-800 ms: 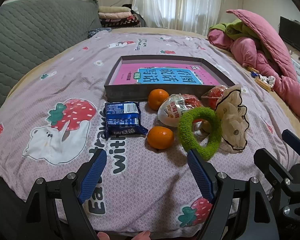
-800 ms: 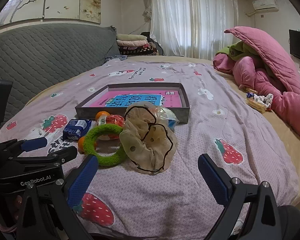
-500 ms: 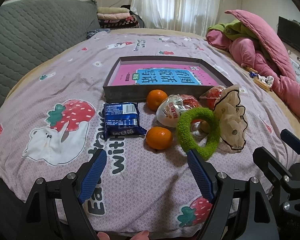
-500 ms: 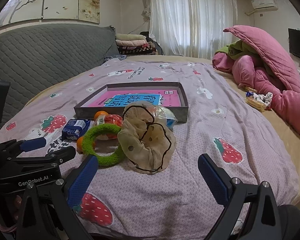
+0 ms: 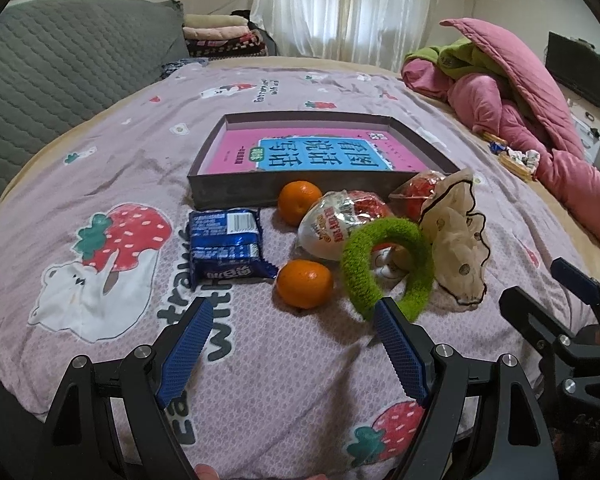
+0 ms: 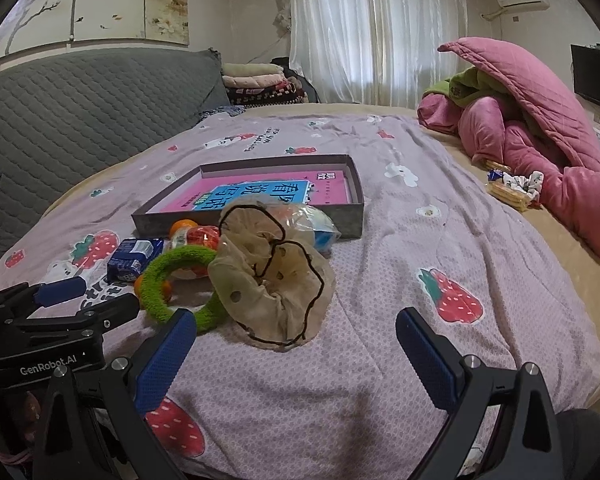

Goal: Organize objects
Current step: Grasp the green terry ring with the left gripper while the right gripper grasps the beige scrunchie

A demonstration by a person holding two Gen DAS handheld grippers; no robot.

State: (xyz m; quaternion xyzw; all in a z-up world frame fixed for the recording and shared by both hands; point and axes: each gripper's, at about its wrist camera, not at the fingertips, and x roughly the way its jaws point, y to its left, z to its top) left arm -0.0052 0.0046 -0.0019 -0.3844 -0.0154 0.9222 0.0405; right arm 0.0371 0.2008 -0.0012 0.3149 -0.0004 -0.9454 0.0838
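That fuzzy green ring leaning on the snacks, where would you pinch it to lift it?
Probably the near, low arc of the green ring, coming from above with one jaw through its hole. It leans tilted against the egg-shaped snack packet, so the hole is open and the band is thin enough to pinch.

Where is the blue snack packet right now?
In the left wrist view, the blue snack packet lies on the bedspread just in front of the grey tray's near-left corner, left of the two tangerines.

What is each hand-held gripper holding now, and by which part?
Nothing is held. The left hand-held gripper and the right hand-held gripper are both open above the bedspread, with nothing between their fingers.
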